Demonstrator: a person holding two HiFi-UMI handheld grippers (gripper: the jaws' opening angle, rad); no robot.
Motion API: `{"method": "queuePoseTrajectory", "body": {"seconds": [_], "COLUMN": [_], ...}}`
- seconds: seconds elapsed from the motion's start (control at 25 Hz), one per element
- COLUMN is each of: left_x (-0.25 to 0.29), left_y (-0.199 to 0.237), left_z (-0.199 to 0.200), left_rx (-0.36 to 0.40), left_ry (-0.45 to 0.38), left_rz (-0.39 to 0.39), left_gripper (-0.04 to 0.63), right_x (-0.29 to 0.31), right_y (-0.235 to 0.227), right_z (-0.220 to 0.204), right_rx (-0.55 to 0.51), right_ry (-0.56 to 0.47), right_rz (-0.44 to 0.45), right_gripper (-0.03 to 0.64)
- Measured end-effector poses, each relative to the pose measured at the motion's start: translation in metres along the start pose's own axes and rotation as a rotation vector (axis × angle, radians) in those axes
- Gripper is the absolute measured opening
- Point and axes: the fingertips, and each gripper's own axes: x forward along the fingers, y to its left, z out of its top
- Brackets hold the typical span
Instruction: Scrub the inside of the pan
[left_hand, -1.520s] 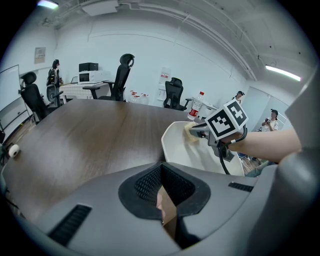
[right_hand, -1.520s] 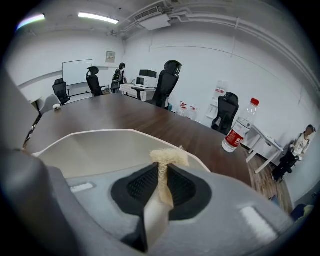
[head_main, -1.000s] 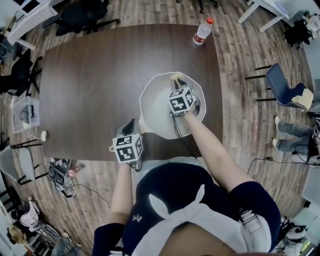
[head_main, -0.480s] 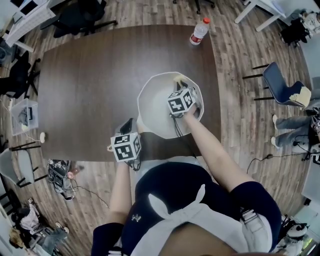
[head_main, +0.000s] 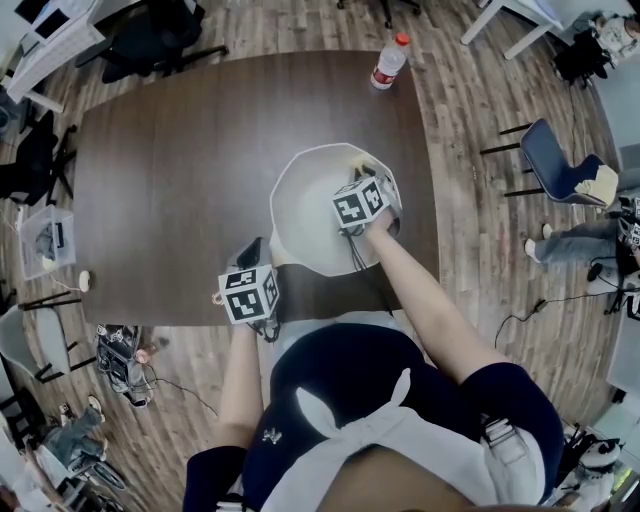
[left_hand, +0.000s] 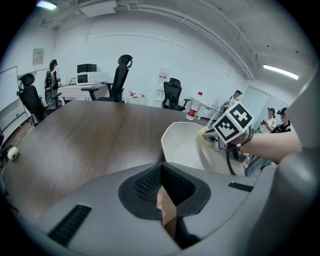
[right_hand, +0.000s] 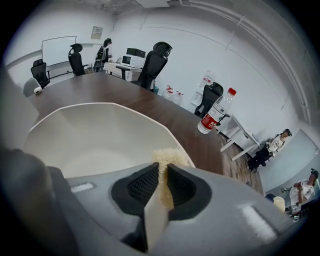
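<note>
One white pan (head_main: 305, 215) rests on one table (head_main: 170, 170). Two grippers: right gripper (right_hand: 161, 172) pinches one sponge (right_hand: 170, 155) at the pan's far rim; left gripper (left_hand: 162, 192) clamps one brown piece (left_hand: 169, 212), seen only in left gripper view.

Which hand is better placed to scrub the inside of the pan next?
Right. The right tongs grip the sponge inside the pan; the left tongs sit outside, at its near edge, without a sponge.

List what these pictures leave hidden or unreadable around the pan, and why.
Floor of the pan under the right gripper: head view, its marker cube and hand cover it.
Where the sponge meets the pan: right gripper view, the jaws cover all but its tip.
Wording on the bottle label: too small in every view.
</note>
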Motion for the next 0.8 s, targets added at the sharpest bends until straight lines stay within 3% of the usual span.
{"method": "queuePoseTrajectory", "body": {"seconds": [0.8], "left_x": [-0.001], "left_y": [0.0], "left_z": [-0.001], "left_rx": [0.02], "left_ry": [-0.012], "left_rz": [0.01], "left_gripper": [0.003], "right_x": [-0.013], "right_y": [-0.006], "right_z": [-0.032], "right_rx": [-0.107], "right_ry": [0.166], "right_rz": [0.011], "right_gripper": [0.051]}}
